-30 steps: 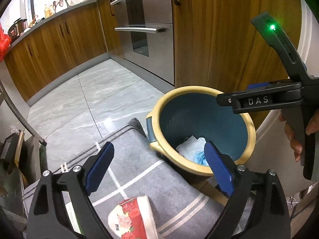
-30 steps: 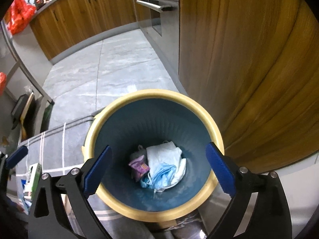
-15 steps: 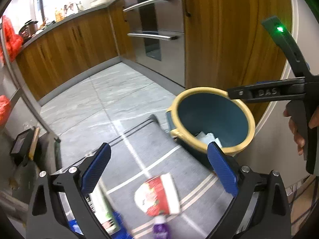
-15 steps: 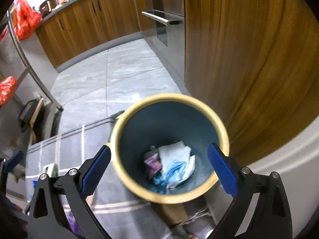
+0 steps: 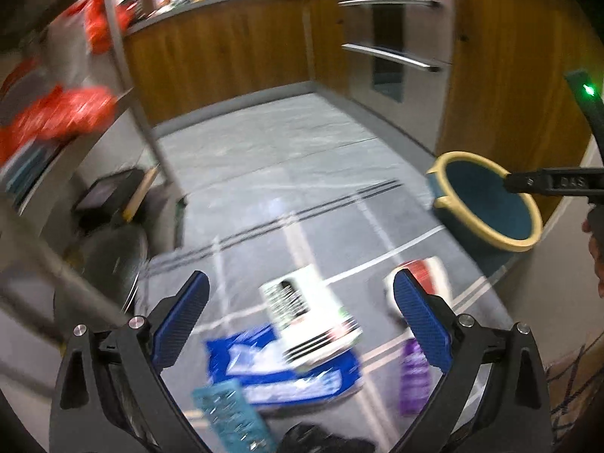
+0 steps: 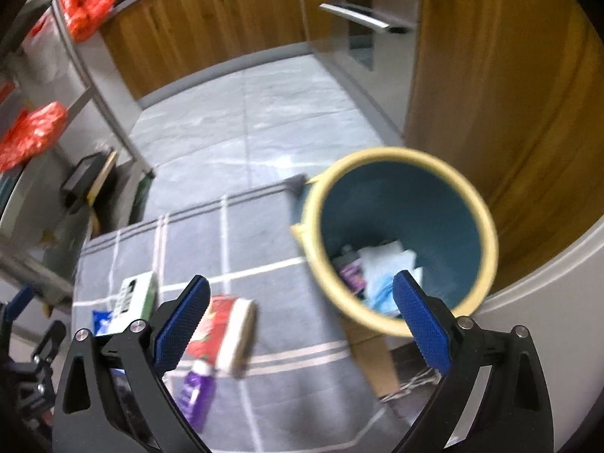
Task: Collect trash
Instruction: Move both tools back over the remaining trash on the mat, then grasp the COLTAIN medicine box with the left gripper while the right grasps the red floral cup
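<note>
The blue bin with a yellow rim (image 5: 487,204) (image 6: 400,234) stands at the mat's right end and holds white, blue and purple scraps (image 6: 377,271). Trash lies on the grey mat (image 6: 256,241): a white and green carton (image 5: 305,317) (image 6: 134,298), a blue wrapper (image 5: 279,373), a red and white pack (image 5: 426,275) (image 6: 222,328), a purple wrapper (image 5: 413,377) (image 6: 196,392) and a teal packet (image 5: 230,415). My left gripper (image 5: 300,321) is open above the carton. My right gripper (image 6: 300,317) is open and empty between the red pack and the bin.
Wooden cabinets (image 5: 226,53) and a steel oven front (image 5: 392,45) ring the tiled floor (image 5: 271,143). A metal rack with red bags (image 5: 56,113) (image 6: 34,136) stands at the left. A cardboard piece (image 6: 373,358) lies below the bin. A hand (image 5: 596,249) shows at the right edge.
Both grippers have pulled back and swung left from the bin. The bin has shifted right in both views, and more trash on the mat has come into sight.
</note>
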Available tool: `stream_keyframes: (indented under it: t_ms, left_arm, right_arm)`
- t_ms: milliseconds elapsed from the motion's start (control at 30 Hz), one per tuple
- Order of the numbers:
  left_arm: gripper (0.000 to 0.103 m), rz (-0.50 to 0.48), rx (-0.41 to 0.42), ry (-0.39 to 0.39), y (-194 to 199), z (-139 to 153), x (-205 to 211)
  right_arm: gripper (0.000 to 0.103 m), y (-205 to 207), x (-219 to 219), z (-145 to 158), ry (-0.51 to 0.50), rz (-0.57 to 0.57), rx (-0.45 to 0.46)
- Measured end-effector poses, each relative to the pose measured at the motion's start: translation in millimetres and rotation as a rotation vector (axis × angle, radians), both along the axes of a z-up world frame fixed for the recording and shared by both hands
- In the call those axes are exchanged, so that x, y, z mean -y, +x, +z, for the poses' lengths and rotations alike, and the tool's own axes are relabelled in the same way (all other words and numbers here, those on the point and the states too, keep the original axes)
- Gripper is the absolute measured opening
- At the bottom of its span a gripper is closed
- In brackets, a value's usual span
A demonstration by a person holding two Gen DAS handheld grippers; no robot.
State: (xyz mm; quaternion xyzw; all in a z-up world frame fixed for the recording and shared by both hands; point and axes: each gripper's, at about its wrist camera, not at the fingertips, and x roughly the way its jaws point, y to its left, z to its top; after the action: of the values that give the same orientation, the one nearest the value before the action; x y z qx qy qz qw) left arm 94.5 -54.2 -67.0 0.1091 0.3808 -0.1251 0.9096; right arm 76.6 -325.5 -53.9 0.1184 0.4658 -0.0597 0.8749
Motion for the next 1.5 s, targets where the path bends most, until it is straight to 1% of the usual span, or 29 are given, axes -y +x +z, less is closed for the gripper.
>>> stream_keyframes:
  t_ms: [133,200,333,433,533,600,733,833,867,900,933,967,1000,1033,1100,1200,1267,1333,1400,1433,1467,1500]
  left_arm:
    - [0.096,0.079,-0.033,-0.004,-2,-9,-37]
    - [0.096,0.099,-0.054,-0.008,-3,-14,-48]
    - [0.096,0.110,-0.087,0.002,0,-28,-58]
    - [0.096,0.097,-0.115,-0.002,2,-38,-54]
    - [0.096,0.080,-0.123,0.004,7,-43,-44]
    - [0.096,0.068,-0.134,-0.006,12,-47,-35]
    - [0.096,0.051,-0.164,-0.019,22,-57,-18]
    - [0.096,0.039,-0.184,-0.017,27,-66,-6]
    - [0.096,0.032,-0.192,-0.014,30,-69,-2]
    - [0.096,0.028,-0.197,-0.012,31,-71,1]
    - [0.096,0.023,-0.203,-0.007,33,-73,5]
    - [0.096,0.019,-0.208,0.000,34,-76,8]
    - [0.096,0.016,-0.216,0.010,37,-80,11]
    - [0.096,0.015,-0.224,0.016,39,-83,12]
    - [0.096,0.018,-0.252,0.027,44,-91,15]
    - [0.095,0.020,-0.279,0.033,49,-100,16]
    - [0.091,0.024,-0.296,0.035,52,-104,15]
    - [0.084,0.028,-0.328,0.023,55,-110,13]
    - [0.081,0.031,-0.353,0.019,56,-115,11]
    - [0.081,0.030,-0.353,0.020,56,-116,11]
    - [0.081,0.029,-0.351,0.020,56,-116,11]
    - [0.079,0.032,-0.348,0.016,56,-115,10]
  right_arm:
    - [0.097,8,-29,-9,-0.016,0.046,-0.029]
    - [0.097,13,-41,-16,-0.014,0.064,-0.051]
    - [0.097,21,-51,-26,0.036,0.052,-0.094]
    - [0.097,26,-57,-33,0.059,0.039,-0.119]
    - [0.097,27,-60,-41,0.034,0.046,-0.138]
    - [0.097,29,-59,-47,0.028,0.049,-0.151]
    - [0.096,35,-55,-60,0.051,0.048,-0.180]
    - [0.094,40,-58,-71,0.042,0.070,-0.210]
    - [0.090,42,-60,-75,0.035,0.083,-0.220]
    - [0.082,43,-61,-78,0.033,0.090,-0.227]
    - [0.078,46,-62,-81,0.031,0.101,-0.241]
    - [0.071,47,-63,-84,0.029,0.107,-0.251]
    - [0.067,49,-63,-87,0.033,0.113,-0.260]
    - [0.064,50,-63,-91,0.049,0.119,-0.275]
    - [0.056,51,-63,-98,0.084,0.122,-0.299]
    - [0.051,53,-64,-105,0.131,0.122,-0.327]
    - [0.050,54,-64,-109,0.157,0.122,-0.341]
    - [0.050,55,-65,-113,0.169,0.125,-0.351]
    - [0.048,56,-65,-117,0.189,0.124,-0.359]
    - [0.047,57,-65,-119,0.211,0.121,-0.364]
    - [0.044,57,-65,-120,0.222,0.119,-0.363]
    - [0.038,57,-65,-120,0.235,0.119,-0.360]
